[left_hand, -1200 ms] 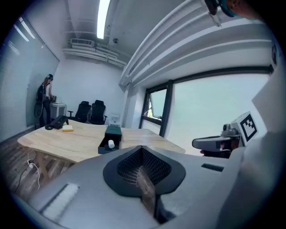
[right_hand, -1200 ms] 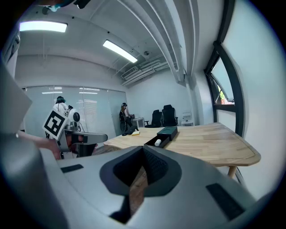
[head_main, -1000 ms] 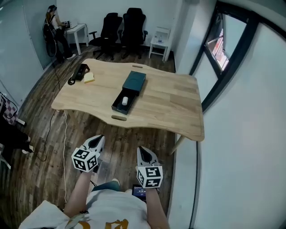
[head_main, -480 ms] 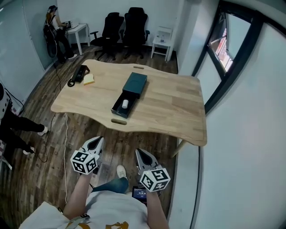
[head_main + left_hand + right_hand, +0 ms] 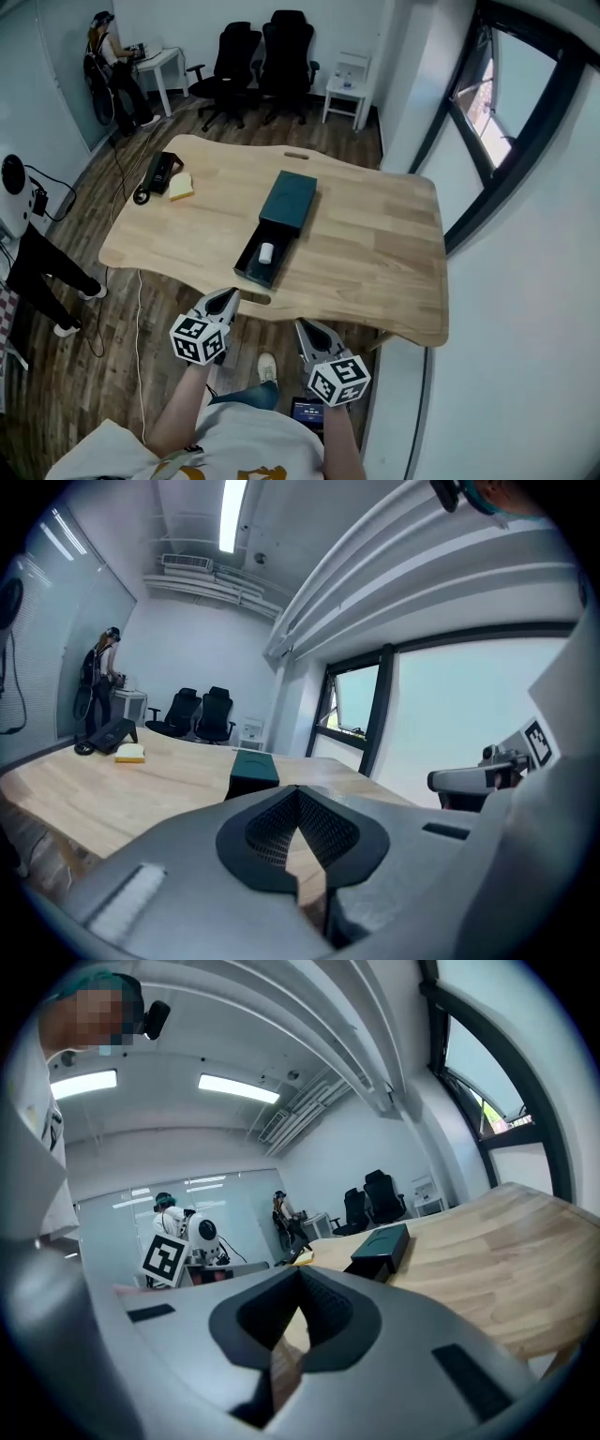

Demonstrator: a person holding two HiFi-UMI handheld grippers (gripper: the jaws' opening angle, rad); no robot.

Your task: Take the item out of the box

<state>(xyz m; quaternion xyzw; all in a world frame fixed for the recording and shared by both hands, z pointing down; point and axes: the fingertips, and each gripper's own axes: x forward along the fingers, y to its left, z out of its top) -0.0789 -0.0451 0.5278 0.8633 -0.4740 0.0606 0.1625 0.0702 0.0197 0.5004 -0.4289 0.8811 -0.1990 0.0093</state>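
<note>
Mid-frame in the head view: dark box lies on the wooden surface, its drawer slid out toward the lower edge. White item sits in the drawer, untouched. Lower left of centre, the left claw is at the surface's near edge, jaws together, nothing between them. Lower centre, the right claw is below that edge, jaws together too, empty. Neither touches the box. Upper left: black device, yellow pad.
</note>
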